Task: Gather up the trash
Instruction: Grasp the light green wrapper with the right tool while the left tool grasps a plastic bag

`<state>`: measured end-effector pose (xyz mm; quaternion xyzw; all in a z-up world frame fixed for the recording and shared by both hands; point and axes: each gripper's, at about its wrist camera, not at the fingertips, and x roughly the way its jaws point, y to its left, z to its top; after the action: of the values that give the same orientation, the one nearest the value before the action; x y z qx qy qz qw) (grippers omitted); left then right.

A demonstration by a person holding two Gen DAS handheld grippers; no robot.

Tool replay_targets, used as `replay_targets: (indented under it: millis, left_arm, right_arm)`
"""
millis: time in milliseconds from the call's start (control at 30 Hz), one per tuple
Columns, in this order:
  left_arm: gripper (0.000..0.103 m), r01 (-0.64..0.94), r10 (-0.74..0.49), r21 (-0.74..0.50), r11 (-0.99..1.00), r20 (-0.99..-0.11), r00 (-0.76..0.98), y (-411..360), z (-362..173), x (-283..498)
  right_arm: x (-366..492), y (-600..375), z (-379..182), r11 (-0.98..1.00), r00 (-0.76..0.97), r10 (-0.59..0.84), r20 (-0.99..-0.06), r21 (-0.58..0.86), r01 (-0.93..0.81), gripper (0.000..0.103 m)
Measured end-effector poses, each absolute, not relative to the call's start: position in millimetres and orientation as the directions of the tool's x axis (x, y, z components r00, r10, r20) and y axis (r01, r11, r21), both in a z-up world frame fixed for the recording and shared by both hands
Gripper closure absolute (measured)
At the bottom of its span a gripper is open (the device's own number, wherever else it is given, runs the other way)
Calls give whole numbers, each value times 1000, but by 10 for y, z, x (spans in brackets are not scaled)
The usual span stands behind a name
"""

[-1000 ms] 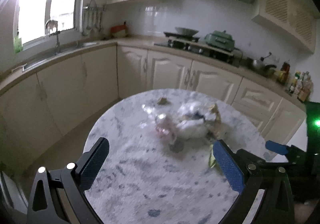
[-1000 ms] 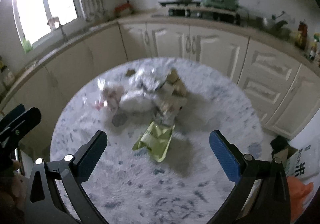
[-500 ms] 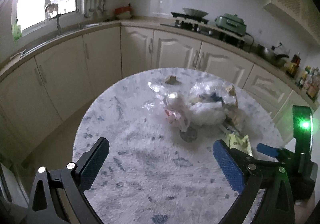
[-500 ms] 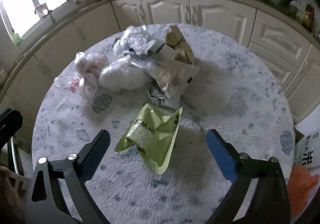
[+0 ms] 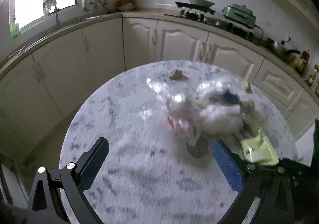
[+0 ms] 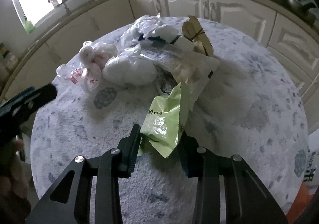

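Right wrist view: right tool [image 6: 159,140] clenched on green wrapper [image 6: 167,122] above round marble surface [image 6: 249,104]. Left tool [image 5: 159,162] spread wide, holding nothing, near trash pile [image 5: 209,112].

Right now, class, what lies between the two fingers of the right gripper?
The green snack wrapper sits between the fingers of the right gripper, which have closed on its lower end; the right wrist view shows this.

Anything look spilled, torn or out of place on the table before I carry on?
Nothing spilled. The only mess is the trash pile heaped mid-table. The right hand-held gripper has closed on the crumpled green wrapper; the left hand-held gripper is open and empty.
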<state>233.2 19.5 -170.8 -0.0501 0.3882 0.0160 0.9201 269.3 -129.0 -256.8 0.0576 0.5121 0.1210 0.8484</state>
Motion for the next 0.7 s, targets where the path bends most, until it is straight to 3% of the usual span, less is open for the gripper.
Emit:
replay_targets:
  millis: [233, 400, 433, 500, 533, 567, 600, 700]
  left_arm:
    - [1, -88, 27, -48, 995, -715, 698, 147, -1874, 2923]
    - [1, -82, 37, -24, 996, -742, 670, 58, -2131, 3389]
    - [5, -69, 29, -23, 997, -745, 667, 47, -2173, 3458]
    - [27, -30, -31, -66, 997, -758, 652, 48, -2271, 3562]
    - [51, -12, -83, -116, 993, -770, 633, 67, -2327, 3604]
    - [59, -2, -116, -150, 989, -777, 618, 76, -2369, 3623]
    - [60, 6, -113, -140, 990, -773, 625, 61, -2372, 3612]
    - [66, 21, -108, -123, 992, -761, 640, 73, -2361, 3546]
  right_arm:
    - [2799, -1331, -2578, 958, 439, 285, -852, 238, -160, 65]
    - [2836, -1333, -2579, 954, 445, 301, -843, 263, -147, 47]
    - [2849, -1320, -2582, 954, 451, 298, -841, 260, -147, 47]
    - [2861, -1306, -2594, 954, 455, 299, -839, 260, -148, 47]
    - [2871, -1299, -2599, 956, 460, 293, -838, 251, -151, 53]
    - [2875, -1298, -2606, 958, 461, 285, -841, 241, -153, 68]
    - [2885, -1305, -2614, 960, 460, 280, -843, 235, -153, 74]
    - [2876, -1355, -2621, 957, 456, 291, -841, 250, -150, 75]
